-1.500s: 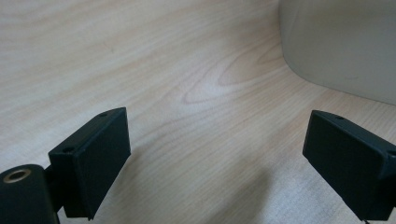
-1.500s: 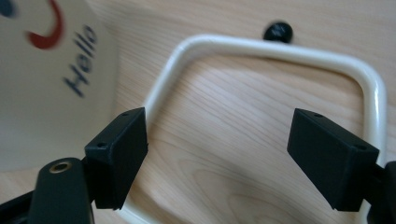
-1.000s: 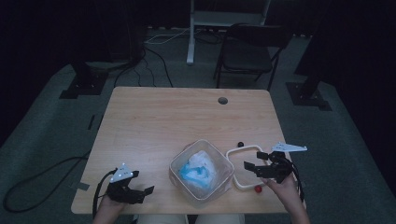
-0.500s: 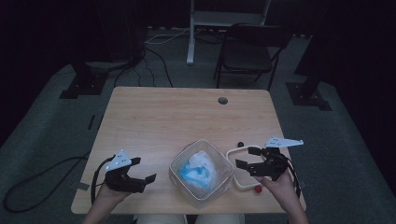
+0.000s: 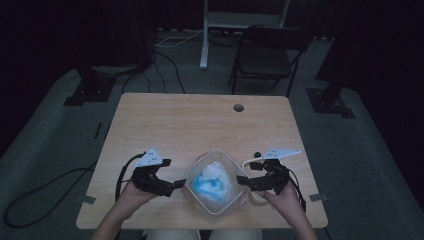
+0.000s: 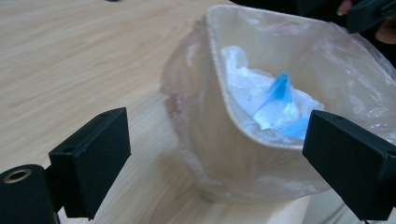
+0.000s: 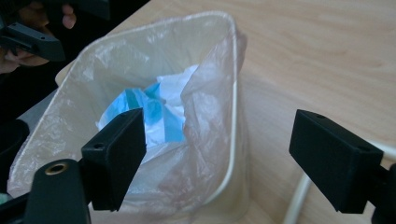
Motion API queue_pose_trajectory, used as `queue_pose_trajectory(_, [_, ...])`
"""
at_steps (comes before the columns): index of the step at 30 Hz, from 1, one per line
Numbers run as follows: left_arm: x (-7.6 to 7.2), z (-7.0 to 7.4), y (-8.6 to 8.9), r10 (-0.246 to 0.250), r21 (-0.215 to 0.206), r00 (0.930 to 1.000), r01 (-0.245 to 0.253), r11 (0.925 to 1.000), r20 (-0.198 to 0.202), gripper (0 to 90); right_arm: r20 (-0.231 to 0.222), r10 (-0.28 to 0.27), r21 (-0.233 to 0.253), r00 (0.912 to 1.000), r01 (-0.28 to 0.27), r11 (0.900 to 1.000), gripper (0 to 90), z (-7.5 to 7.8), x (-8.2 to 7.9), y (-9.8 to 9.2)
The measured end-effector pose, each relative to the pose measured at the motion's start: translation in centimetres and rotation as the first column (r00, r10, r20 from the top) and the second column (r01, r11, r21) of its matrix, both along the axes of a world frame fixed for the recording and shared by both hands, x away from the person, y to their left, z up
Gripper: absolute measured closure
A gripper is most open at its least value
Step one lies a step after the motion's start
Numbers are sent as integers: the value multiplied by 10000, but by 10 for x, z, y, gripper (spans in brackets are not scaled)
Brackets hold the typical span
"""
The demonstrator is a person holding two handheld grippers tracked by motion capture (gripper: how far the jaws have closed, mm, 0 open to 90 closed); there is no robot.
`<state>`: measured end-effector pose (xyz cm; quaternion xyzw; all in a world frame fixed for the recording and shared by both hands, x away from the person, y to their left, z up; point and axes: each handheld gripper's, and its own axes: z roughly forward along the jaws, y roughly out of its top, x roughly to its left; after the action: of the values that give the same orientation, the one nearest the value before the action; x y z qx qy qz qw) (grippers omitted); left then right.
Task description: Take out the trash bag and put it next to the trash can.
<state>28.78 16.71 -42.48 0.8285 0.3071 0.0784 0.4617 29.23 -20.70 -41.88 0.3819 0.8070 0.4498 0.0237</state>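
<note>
High view: dim; a small cream plastic bin lined with a thin clear plastic bag (image 5: 216, 186) sits at the lower middle of the frame, on the near part of the light wooden table (image 5: 200, 125).
Bin contents: crumpled white and blue paper or tissue (image 5: 212, 181); what it is exactly cannot be made out.
Left gripper (image 5: 175, 185): lower left of the bin, jaws spread wide, tips close to the bag's edge; contact cannot be told from above.
Left gripper view: both black jaws stand apart with the bin's near corner between them, gripping nothing; the right jaw is cut off by the frame edge.
Right gripper (image 5: 245, 182): lower right of the bin, jaws spread and empty.
Right gripper view: the bag's rim lies between the jaws, nearer the left one; touching or not is unclear.
White loop (image 5: 248, 165): a pale curved piece behind the right gripper, mostly hidden by it.
Table's near edge: partly covered by the person's forearms.
</note>
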Motion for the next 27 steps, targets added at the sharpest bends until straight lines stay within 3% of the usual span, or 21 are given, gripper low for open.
queue_pose_trajectory(5, [11, -3, -13, -215, 199, 9991, 223, 9996, -373, 139, -323, 282, -274, 9991, -291, 9992, 235, -10, 2, 8])
queue_pose_trajectory(12, [23, -8, -28, -205, 892, 9957, 286, 9956, -901, 156, -554, 308, -527, 9980, -337, 9980, 447, -15, 4, 14])
queue_pose_trajectory(14, [25, -9, -28, -540, 835, 9944, 616, 9946, -908, 308, -565, 343, -666, 9978, -380, 9971, 478, -15, 4, 16])
queue_pose_trajectory(17, [26, -11, -30, -603, 1033, 9930, 707, 9921, -1012, 441, -537, 247, -935, 9983, -296, 9952, 548, -14, 4, 16])
queue_pose_trajectory(19, [28, -12, -30, -744, 923, 9901, 857, 9920, -1189, 481, -557, 221, -1021, 9982, -277, 9944, 577, -15, 4, 15])
queue_pose_trajectory(25, [28, -12, -34, -1191, 855, 9857, 1297, 9879, -1193, 679, -612, -45, -1310, 9981, -36, 9914, 659, -19, 5, 16])
queue_pose_trajectory(27, [29, -12, -35, -1086, 909, 9869, 1198, 9886, -1194, 702, -573, -165, -1337, 9982, 87, 9910, 687, -19, 5, 16])
